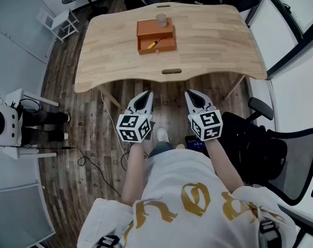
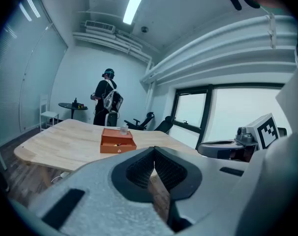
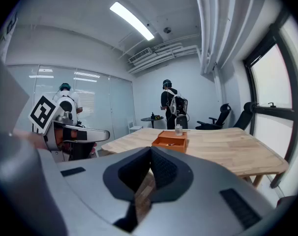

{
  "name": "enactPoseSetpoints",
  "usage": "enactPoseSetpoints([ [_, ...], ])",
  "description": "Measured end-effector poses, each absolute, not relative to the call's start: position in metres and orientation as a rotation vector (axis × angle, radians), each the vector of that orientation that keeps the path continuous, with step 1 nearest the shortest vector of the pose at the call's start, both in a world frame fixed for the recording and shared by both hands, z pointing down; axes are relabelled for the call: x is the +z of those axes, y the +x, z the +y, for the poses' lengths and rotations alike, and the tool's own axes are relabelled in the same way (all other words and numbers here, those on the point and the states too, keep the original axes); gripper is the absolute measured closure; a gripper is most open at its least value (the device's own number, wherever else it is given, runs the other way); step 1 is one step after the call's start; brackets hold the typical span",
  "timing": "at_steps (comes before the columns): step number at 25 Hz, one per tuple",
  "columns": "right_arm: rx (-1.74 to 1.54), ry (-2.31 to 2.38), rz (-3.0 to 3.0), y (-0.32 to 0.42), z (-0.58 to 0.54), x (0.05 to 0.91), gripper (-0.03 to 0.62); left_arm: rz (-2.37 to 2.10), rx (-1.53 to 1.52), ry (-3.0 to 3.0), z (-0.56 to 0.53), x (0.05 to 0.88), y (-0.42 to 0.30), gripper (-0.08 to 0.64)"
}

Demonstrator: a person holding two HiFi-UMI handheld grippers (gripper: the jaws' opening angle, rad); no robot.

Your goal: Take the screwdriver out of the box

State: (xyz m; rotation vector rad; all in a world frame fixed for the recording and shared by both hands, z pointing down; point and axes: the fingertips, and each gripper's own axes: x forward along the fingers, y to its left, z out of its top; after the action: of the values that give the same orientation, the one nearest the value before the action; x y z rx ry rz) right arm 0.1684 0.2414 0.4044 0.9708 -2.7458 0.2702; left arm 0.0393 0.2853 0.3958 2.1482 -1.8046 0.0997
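Grey and black, the left gripper (image 1: 147,94) and the right gripper (image 1: 189,93) are held side by side in front of the person's waist. The forearms reach forward, and both tools tilt slightly downward toward a table. Each gripper carries a marker cube near the wrist. On both, the jaws are pressed together at the tips with nothing between them. They hang over the dark plank floor (image 1: 89,138), just short of the near edge of the pale wooden table (image 1: 213,45), and do not touch it.

The screwdriver (image 1: 153,43), which has a yellow handle, lies in the open drawer of an orange box (image 1: 155,29). The box sits toward the far middle of the table, straight ahead of the grippers and well apart from them. A small clear cup (image 1: 161,19) stands on top of the box.

A black office chair (image 1: 283,154) stands just beside the person's right arm. A white chair (image 1: 61,22) stands beyond the table's far left corner. In the right gripper view, another person (image 3: 172,104) stands beyond the table's far end.
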Motion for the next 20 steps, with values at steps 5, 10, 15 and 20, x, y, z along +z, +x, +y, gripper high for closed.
enactPoseSetpoints([
  [5,0.266,0.977,-2.747,0.172,0.246,0.403,0.581,-1.798,0.091,2.141,0.292,0.394,0.042,0.551],
  [10,0.313,0.95,-2.751,0.175,0.249,0.407,0.581,-1.738,0.058,2.15,0.293,0.394,0.05,0.551],
  [15,0.419,0.949,-2.772,0.174,0.242,0.411,0.581,-1.707,0.064,2.174,0.287,0.397,0.055,0.551],
  [20,0.426,0.951,-2.761,0.169,0.222,0.418,0.581,-1.732,0.1,2.146,0.27,0.407,0.042,0.551],
])
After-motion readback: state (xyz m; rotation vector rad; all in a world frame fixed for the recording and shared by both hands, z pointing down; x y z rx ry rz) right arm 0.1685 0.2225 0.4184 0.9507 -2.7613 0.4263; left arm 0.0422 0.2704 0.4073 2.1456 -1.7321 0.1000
